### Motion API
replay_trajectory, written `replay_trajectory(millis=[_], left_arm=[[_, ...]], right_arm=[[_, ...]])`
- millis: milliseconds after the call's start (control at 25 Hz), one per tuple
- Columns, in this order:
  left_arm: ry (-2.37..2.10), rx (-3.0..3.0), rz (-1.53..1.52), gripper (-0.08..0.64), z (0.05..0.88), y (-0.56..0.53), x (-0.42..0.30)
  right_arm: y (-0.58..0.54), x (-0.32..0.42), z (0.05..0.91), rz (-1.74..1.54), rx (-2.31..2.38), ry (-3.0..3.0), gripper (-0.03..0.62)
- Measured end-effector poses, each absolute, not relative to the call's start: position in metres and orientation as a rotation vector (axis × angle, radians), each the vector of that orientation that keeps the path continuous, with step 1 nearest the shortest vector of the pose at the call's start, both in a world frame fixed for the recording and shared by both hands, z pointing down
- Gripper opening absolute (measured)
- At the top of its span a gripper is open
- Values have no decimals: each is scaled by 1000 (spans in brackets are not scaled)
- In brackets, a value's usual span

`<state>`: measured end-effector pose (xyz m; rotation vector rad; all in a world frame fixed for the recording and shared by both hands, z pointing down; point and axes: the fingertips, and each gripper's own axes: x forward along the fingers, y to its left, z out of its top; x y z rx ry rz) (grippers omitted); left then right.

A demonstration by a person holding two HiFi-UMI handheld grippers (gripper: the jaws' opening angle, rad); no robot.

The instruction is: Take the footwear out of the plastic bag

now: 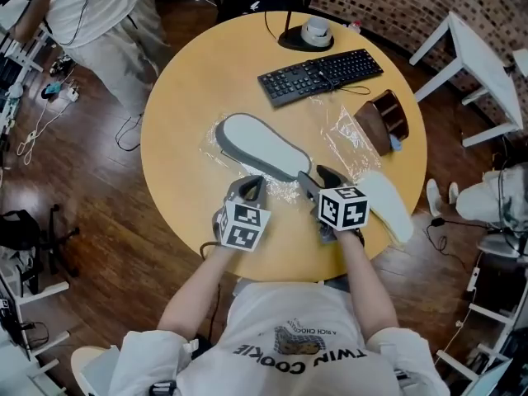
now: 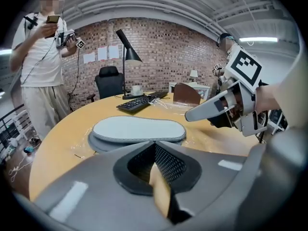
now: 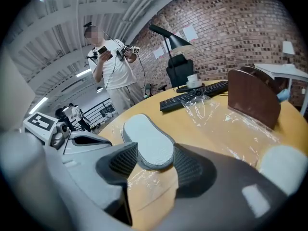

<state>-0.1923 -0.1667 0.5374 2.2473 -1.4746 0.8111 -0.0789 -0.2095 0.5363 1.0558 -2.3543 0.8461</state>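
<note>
**Claw state**

1. Right claw [image 3: 155,153]: jaws stand wide apart. The near end of the grey slipper [image 3: 149,141] lies between the two mesh pads. The pads do not clamp it; whether the slipper's edge brushes a pad cannot be told.
2. Left claw [image 2: 155,146]: jaw tips are drawn together, with only a thin sliver of counter visible behind them. No object can be made out between the pads. In the head view this claw [image 1: 252,186] sits just beside the slipper's near end, next to crinkled film of the clear plastic bag [image 1: 285,190].
3. In the head view the right claw [image 1: 316,177] sits at the same end of the slipper, to the right of the left claw.

**Task item: position and orientation**

1. The grey slipper [image 1: 260,145] lies flat near the middle of the round wooden counter [image 1: 181,180], its pale flat face upward over a darker rim.
2. In the head view its long axis runs diagonally from upper left, the far end, to lower right, the end at the claws.
3. Toe and heel cannot be told apart.
4. Clear plastic shows around both ends. Whether the slipper is still inside the bag cannot be told.

**Other items on the counter**

1. A white slipper [image 1: 388,205] lies at the right edge.
2. A brown shoe [image 1: 384,120] rests on a second clear bag [image 1: 346,139].
3. A black keyboard [image 1: 320,74] lies on the far side.
</note>
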Motion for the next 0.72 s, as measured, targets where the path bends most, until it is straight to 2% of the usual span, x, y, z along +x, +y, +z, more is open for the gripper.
replay_trajectory(millis=[480, 720], left_arm=[[-1700, 2138, 653, 6, 495, -134, -111], [-1810, 2067, 611, 6, 484, -108, -65]], right_arm=[[-169, -42, 498, 657, 778, -2535, 211], [-137, -16, 482, 606, 640, -2631, 178]])
